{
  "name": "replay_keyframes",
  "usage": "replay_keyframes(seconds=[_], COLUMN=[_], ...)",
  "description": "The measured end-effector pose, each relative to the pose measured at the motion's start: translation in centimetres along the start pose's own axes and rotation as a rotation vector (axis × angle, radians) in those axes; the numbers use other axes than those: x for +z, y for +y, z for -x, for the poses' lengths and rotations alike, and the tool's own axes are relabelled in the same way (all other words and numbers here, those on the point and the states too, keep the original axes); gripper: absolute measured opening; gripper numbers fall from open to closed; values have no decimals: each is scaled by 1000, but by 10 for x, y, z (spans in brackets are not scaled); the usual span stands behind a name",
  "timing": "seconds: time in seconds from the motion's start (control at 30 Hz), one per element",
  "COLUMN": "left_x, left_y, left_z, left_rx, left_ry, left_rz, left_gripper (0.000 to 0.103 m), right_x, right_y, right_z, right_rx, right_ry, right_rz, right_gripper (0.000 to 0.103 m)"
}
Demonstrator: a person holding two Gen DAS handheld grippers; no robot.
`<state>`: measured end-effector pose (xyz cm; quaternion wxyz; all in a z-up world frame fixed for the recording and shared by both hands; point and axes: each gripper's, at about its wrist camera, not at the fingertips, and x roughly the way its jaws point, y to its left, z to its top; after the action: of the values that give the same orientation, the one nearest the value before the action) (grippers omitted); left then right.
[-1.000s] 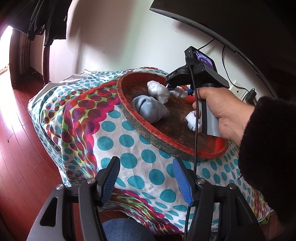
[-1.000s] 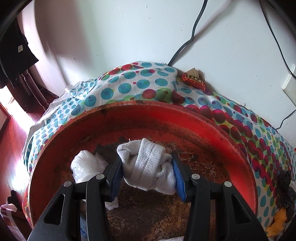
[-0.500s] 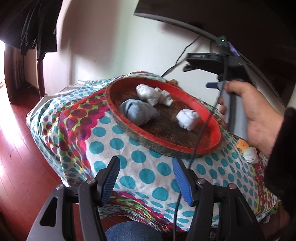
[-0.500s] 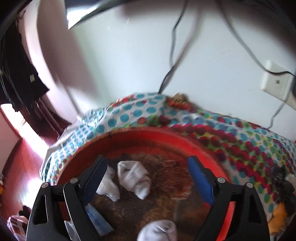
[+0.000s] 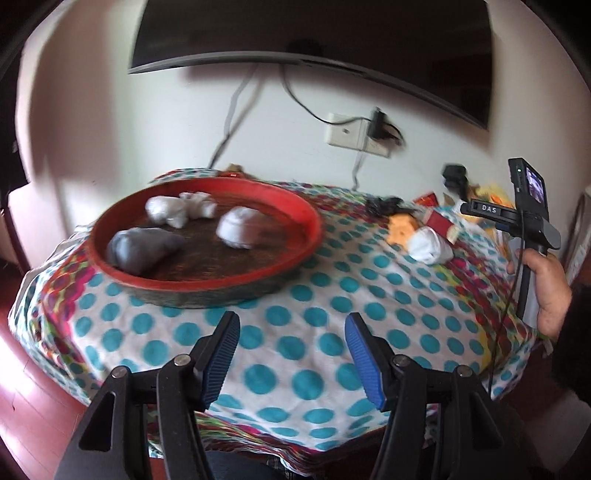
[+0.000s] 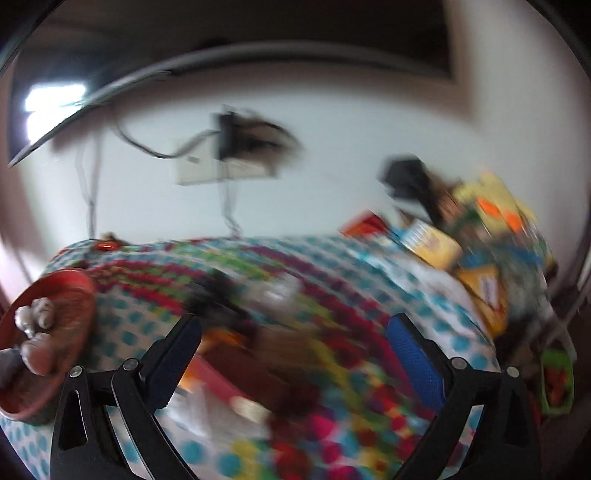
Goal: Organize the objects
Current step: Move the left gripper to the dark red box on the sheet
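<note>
A round red tray [image 5: 306, 214] on the dotted cloth holds a grey rolled sock [image 5: 144, 249] and three white rolled socks [image 5: 240, 230]. Another white rolled sock [image 5: 430, 245] lies on the cloth to the tray's right, beside an orange item [image 5: 400, 229] and a dark bundle [image 5: 384, 203]. My left gripper [image 5: 291, 354] hangs open over the cloth's near edge with nothing between its blue pads. My right gripper [image 6: 295, 354] is opening wide over blurred dark, orange and white items right of the tray [image 6: 74, 280]; nothing is gripped. A hand [image 5: 546, 288] holds its handle.
Boxes and packets [image 6: 480, 258] pile up at the table's far right. A wall socket with cables [image 5: 354, 134] and a screen [image 5: 314, 33] are behind the table. Red wooden floor [image 5: 22, 413] lies to the left. The table's front edge is close below me.
The right gripper let go of the white sock in the tray, opened wide and swung right to the cluttered side. The left gripper shifted right, still open.
</note>
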<state>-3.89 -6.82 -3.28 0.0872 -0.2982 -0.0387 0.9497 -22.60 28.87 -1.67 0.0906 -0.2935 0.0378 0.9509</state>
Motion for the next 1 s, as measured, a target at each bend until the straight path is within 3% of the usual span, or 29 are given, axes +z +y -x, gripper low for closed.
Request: replay_keyframes(seconds=[0.13,0.33,0.63,0.77,1.0], left_x=[9,54,114,119,117], left_y=[-40,-95,-207,-233,-237], left_z=[-20,-48,-112,-142,-181], left_rx=[-71,-127,-241,-256,-244], left_ry=[57,79,63,82,129], left_rz=[-56,-98,-336,-454,-558], left_gripper=[61,61,61,61,61], right_x=[-20,-28,-43,-44,-44], right_y=[-48,-79,-120,-124,-123], right_z=[-16,-22,-41,-42,-43], right_rx=[-13,50,88,113,141], right_ry=[40,51,139,137,137], right_rz=[-99,-243,-468,-491,-489], right_gripper=[101,101,101,101,102])
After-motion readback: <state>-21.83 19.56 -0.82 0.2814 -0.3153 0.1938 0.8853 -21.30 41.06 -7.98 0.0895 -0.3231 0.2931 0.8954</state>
